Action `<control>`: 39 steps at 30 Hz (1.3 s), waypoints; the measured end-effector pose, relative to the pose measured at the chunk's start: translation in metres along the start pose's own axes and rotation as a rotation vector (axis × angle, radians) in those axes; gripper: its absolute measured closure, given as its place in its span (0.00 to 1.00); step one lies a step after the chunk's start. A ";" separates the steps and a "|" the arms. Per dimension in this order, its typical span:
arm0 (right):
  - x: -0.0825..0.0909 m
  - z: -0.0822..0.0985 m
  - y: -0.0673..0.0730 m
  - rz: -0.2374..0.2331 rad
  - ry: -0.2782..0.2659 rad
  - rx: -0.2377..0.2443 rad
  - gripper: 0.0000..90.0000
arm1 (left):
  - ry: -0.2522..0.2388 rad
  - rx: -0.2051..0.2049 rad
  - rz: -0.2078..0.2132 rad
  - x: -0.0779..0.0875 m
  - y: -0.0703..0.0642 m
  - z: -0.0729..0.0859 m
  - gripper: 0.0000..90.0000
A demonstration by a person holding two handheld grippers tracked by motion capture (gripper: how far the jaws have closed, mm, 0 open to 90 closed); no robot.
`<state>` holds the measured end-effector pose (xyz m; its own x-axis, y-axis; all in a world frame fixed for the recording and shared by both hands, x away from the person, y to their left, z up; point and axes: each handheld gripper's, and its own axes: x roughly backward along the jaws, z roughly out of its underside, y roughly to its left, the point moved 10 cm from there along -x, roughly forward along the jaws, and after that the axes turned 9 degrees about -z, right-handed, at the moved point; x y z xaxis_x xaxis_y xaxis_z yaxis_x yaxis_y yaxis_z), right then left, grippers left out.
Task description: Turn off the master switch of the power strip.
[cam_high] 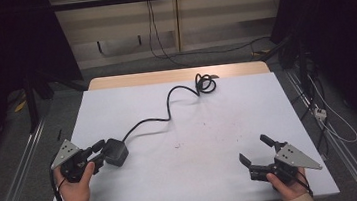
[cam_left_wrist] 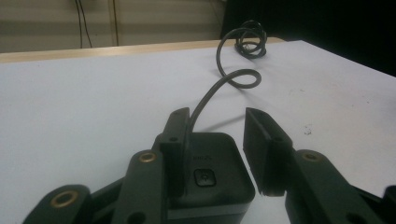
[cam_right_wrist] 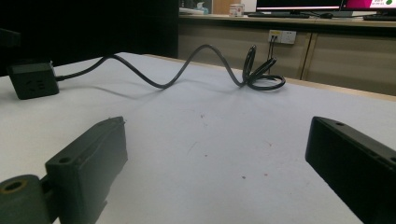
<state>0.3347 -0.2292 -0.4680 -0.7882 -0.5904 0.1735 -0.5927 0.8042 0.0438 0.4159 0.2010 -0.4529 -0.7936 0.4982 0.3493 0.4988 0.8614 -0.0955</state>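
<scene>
Straddling black power cube (cam_high: pixel 116 152), left gripper (cam_high: pixel 98 152) jaws parted, one jaw against cube's side, other clear. Cable (cam_high: pixel 167 109) runs ahead to far coil. Right gripper (cam_high: pixel 254 151) jaws wide apart over bare white sheet (cam_high: pixel 211 142), cube well off.

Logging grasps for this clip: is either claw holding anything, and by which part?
Nothing is clamped. The left claw stands open astride the black power cube, one jaw against its side. The right claw is open over bare table.
</scene>
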 end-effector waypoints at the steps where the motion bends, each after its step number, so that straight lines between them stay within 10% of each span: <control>1: 0.000 0.000 0.000 0.000 0.000 0.000 0.05 | 0.002 0.000 0.000 0.000 0.000 0.000 0.70; 39: 0.000 -0.001 -0.001 0.002 -0.004 0.001 0.06 | 0.074 -0.006 0.008 0.000 0.004 0.008 0.93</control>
<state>0.3349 -0.2298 -0.4673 -0.7900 -0.5892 0.1697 -0.5915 0.8052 0.0421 0.4154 0.2046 -0.4605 -0.7618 0.4963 0.4163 0.5071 0.8568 -0.0934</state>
